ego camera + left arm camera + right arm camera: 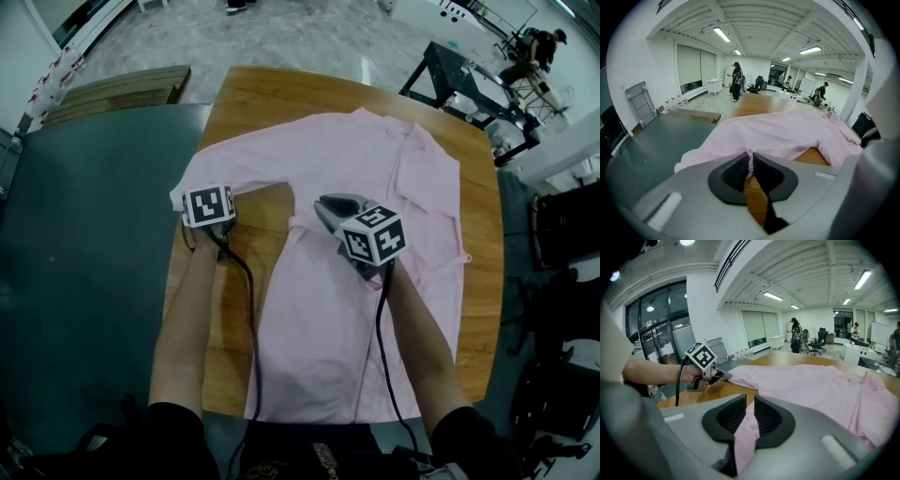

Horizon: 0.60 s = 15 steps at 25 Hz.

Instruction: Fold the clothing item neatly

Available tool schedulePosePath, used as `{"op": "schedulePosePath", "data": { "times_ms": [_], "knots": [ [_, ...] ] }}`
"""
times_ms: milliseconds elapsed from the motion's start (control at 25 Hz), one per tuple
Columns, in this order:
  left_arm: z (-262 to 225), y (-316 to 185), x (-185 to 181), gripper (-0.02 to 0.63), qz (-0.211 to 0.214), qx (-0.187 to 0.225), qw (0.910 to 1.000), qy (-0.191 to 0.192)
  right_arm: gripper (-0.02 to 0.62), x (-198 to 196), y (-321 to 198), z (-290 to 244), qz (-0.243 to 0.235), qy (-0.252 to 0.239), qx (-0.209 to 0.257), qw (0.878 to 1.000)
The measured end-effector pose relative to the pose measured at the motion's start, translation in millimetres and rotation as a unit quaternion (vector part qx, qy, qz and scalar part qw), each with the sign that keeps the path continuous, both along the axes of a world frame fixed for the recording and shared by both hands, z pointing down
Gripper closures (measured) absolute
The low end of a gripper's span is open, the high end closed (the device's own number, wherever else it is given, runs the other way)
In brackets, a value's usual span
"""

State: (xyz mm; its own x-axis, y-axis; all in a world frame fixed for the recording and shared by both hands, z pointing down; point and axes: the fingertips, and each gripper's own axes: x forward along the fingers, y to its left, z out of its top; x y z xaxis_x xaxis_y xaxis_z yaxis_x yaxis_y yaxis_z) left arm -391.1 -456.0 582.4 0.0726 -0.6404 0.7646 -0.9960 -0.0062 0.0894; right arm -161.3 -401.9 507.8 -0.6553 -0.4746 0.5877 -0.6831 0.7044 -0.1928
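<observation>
- Your left gripper [751, 160]: nipping the pink fabric shirt [412, 187] at its sleeve end.
- Your right gripper [749, 414]: clamping a shirt fold.
- Brown wooden table [253, 94] beneath the shirt.

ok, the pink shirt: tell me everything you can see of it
Pale pink shirt, long-sleeved, thin woven-looking cloth, with its collar at the far end. It lies spread on the wooden table, hem hanging over the near edge. One sleeve stretches out to the left, and the left tool pinches its end. The right tool is shut on a raised fold at the body's side.
</observation>
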Motion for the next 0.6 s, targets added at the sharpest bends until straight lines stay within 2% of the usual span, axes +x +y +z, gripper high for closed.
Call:
{"op": "schedulePosePath", "data": {
  "times_ms": [120, 240, 360, 600],
  "knots": [
    [-27.6, -9.7, 13.4, 0.571, 0.001, 0.042, 0.9991, -0.011, 0.541, 14.7, 4.4, -1.3, 0.005, -0.003, 0.001, 1.0],
    [-71.6, -19.8, 32.5, 0.571, 0.006, 0.101, 0.9946, -0.021, 0.541, 29.6, 7.1, -8.9, 0.009, -0.011, 0.007, 1.0],
    [-115.3, -20.7, 59.0, 0.571, 0.015, 0.137, 0.9896, -0.04, 0.54, 49.0, 12.3, -14.8, 0.014, -0.021, 0.01, 1.0],
    [-190.3, -27.5, 136.0, 0.571, 0.078, 0.205, 0.9717, -0.088, 0.541, 93.4, 19.0, -30.6, 0.036, -0.055, 0.019, 0.998]
  ]
}}
